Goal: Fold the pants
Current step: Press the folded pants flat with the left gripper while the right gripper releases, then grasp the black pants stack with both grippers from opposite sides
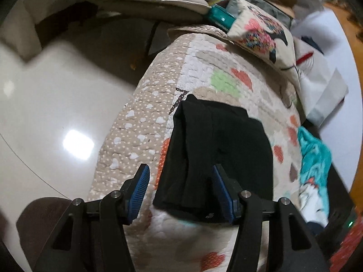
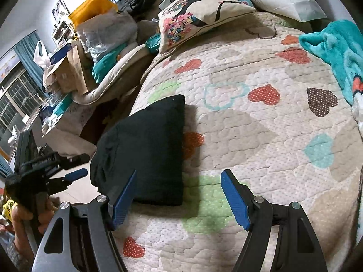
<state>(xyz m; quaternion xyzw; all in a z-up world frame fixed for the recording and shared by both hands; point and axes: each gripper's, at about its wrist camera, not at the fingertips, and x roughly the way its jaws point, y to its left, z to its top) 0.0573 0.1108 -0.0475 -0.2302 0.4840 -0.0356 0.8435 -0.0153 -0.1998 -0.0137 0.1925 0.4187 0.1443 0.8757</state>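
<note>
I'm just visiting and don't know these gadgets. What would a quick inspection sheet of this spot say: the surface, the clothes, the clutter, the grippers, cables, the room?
Surface: quilt with a heart pattern, covering a bed.
Job's things: black pants, folded into a compact stack near the quilt's edge.
Clutter: teal blanket at the right side, floral pillow at the far end.
Grippers: left gripper open, fingers either side of the pants' near end; right gripper open, above the quilt, holding nothing.
Cables: nothing seen.
Surroundings: glossy floor, bags and boxes piled beside the bed, window.
</note>
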